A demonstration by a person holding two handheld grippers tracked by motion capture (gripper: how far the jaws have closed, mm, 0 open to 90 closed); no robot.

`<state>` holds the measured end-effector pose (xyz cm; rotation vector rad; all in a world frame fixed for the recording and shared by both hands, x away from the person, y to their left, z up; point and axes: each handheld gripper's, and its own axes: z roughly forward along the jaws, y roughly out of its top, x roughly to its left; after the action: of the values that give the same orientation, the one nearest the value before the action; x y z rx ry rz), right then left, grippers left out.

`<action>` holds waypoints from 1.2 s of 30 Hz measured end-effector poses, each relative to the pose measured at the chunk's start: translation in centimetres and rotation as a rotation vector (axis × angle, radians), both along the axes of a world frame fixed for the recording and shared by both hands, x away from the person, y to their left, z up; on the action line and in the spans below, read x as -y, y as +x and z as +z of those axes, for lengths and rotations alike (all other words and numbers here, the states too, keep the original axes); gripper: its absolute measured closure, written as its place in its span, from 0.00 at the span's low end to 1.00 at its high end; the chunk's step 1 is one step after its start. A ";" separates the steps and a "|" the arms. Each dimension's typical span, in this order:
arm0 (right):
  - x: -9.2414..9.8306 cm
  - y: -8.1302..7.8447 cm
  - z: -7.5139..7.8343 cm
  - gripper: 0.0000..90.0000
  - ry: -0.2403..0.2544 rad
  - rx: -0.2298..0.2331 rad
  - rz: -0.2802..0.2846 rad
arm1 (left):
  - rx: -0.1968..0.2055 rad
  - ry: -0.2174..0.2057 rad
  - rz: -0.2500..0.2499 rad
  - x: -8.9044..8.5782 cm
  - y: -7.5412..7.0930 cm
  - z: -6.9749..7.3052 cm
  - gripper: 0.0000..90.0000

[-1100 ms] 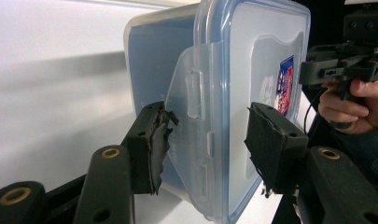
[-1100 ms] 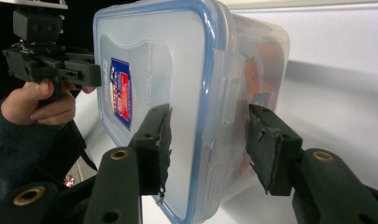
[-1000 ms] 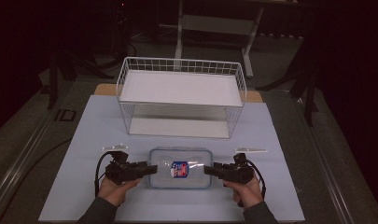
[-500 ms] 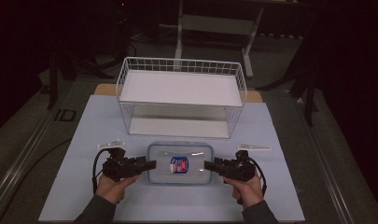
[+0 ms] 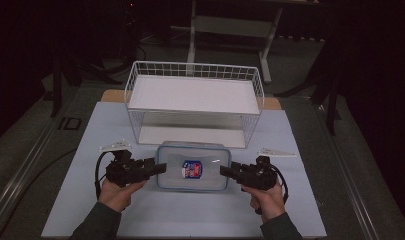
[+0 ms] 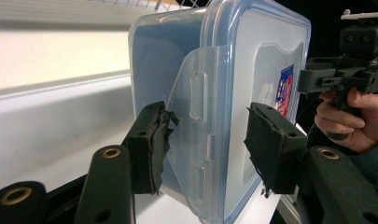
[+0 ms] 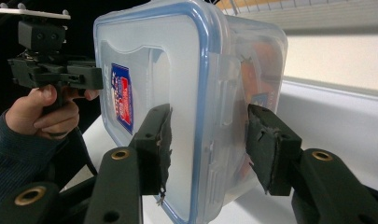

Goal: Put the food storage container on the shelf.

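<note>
Tools first: the left tool stands with its jaws apart, straddling the latch flap at one short end of the clear lidded box, one pad just touching the flap's side, the other well off the lid face. The right tool mirrors it at the opposite short end, jaws spread on either side of the lid rim, not clamped. From above, the left tool and the right tool meet the clear lidded box from its two ends, a hand behind each.

That box lies flat near the front edge of the bench, centred, just in front of the white wire basket, which sits toward the back edge.

Judging by this, the step in hand is the approach to a two-sided grip. Next, both tools likely need to close evenly on the end flaps, then lift level so the box does not slip.
</note>
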<state>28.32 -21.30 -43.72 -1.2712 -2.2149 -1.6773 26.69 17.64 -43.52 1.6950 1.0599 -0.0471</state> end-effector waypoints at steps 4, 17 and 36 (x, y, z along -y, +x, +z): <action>0.2 0.0 0.7 0.57 0.001 0.017 -0.005 | 0.013 -0.003 -0.002 0.1 0.1 0.6 0.54; -0.2 0.5 3.1 0.57 -0.011 0.067 0.000 | 0.051 -0.018 0.003 -0.3 0.5 2.5 0.54; -0.4 1.3 5.9 0.57 -0.003 0.127 -0.004 | 0.106 -0.025 0.012 -0.5 1.3 5.3 0.54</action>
<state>29.59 -20.88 -37.83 -1.2026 -2.2856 -1.8043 27.97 18.12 -38.20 1.6507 0.9863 0.0371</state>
